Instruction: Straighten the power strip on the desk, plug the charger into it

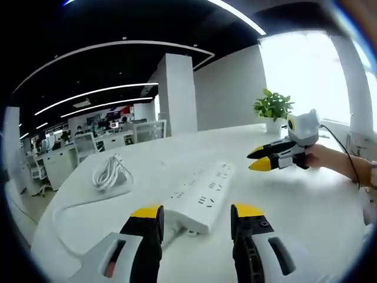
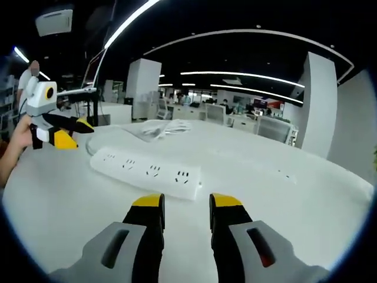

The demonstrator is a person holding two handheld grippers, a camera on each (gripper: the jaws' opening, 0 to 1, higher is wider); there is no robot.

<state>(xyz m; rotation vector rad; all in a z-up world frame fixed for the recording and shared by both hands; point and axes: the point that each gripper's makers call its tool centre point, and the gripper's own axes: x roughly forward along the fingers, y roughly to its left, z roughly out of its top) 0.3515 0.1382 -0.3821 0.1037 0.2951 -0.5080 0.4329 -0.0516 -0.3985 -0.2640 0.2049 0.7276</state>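
On the white desk (image 1: pixel 330 200) my left gripper (image 1: pixel 197 215) and right gripper (image 2: pixel 185 205) flank the long white plastic power strip (image 1: pixel 203 194). Both hang apart, holding nothing, I guess ready to square it up.

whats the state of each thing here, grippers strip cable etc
left gripper: open, empty, hovering near one end of the strip
right gripper: open, empty, near the strip's other end
power strip: flat on the desk, sockets up, nothing plugged in
coiled white cable: bundled, lying on the desk beyond the strip, untouched
potted plant: upright at the desk's far edge
desk: white
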